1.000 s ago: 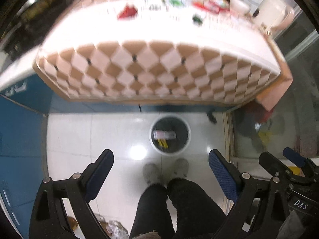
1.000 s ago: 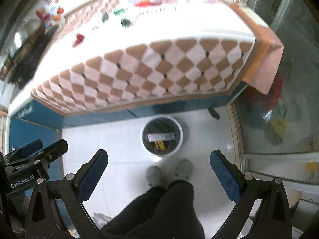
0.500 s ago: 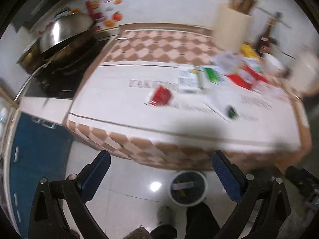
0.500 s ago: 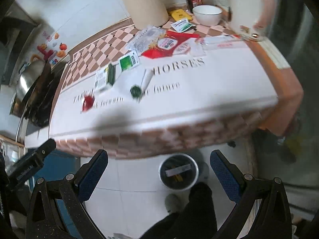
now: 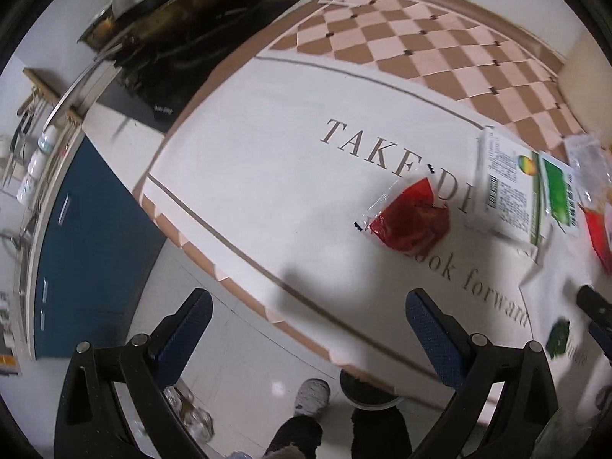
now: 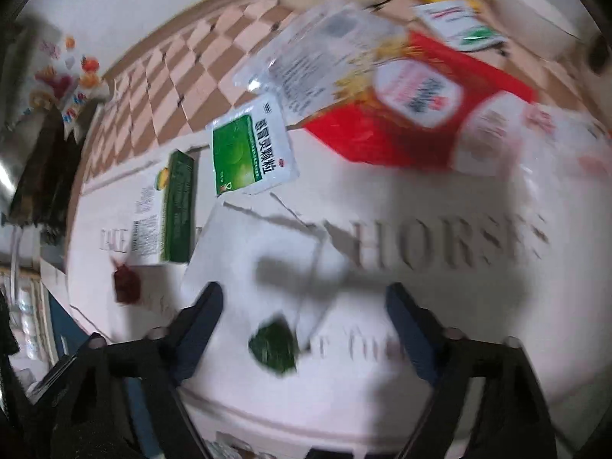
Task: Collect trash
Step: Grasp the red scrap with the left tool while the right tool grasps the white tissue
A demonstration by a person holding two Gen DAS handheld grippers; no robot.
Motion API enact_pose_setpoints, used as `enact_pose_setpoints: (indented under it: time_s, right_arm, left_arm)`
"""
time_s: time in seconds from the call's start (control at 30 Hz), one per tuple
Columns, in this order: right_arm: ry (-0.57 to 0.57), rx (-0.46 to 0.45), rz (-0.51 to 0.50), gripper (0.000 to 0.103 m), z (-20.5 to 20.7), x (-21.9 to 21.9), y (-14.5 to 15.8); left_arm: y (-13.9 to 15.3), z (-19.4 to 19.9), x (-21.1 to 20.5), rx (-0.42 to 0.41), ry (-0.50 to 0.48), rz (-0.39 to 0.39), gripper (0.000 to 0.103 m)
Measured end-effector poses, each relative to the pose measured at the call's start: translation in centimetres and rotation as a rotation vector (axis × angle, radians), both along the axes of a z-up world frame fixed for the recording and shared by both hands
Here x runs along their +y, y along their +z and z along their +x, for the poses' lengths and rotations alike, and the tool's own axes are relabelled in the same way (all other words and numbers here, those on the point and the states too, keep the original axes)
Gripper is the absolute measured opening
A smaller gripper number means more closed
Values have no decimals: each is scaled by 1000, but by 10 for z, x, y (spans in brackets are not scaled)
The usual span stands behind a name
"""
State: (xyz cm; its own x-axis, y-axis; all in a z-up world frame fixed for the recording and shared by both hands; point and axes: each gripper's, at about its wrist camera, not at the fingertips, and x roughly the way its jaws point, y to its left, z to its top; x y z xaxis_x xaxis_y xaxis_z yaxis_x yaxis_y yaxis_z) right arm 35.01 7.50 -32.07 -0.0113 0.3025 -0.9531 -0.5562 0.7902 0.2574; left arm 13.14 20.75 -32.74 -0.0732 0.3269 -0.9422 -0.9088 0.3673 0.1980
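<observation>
Trash like the small green wrapper point(image 6: 273, 348) sits between the closing right gripper point(image 6: 302, 306) jaws, untouched; lower straight. Left gripper point(image 5: 306, 317) is open, empty.

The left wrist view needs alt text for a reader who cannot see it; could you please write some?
The open left gripper hangs empty above a white printed tablecloth, with a crumpled red plastic sachet lying ahead of its fingers. A green-and-white flat box lies to the sachet's right.
</observation>
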Motion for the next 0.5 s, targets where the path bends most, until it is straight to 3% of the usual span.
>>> enact_pose_setpoints:
  time_s: [0.03,0.1,0.17,0.3,0.37,0.4,0.43,0.5]
  right_arm:
    - [28,-29,-12,65,0,8,0]
    - [116,-63,-24,8,-4,24,-1]
    - [145,-76,-24,6,-6,29,-3]
    - [139,-190,32,6,1,20,15]
    - [115,-221,62,6,11,14,25]
    - [112,-236,75,6,13,13,30]
    - [114,-261,83,6,16,11,35]
    - [114,-287,90,6,22,10,41]
  left_arm:
    - [-2,4,1,-9,7,-9,103]
    - [-9,8,5,-38,23,-40,103]
    - [-16,15,11,-75,32,-83,103]
    - [-29,28,22,-170,29,-154,99]
    - [-36,33,28,-191,31,-171,80]
    - [-41,35,32,-201,33,-184,76]
    - [-41,37,33,-194,32,-165,72]
    - [-38,45,35,-172,1,-129,54]
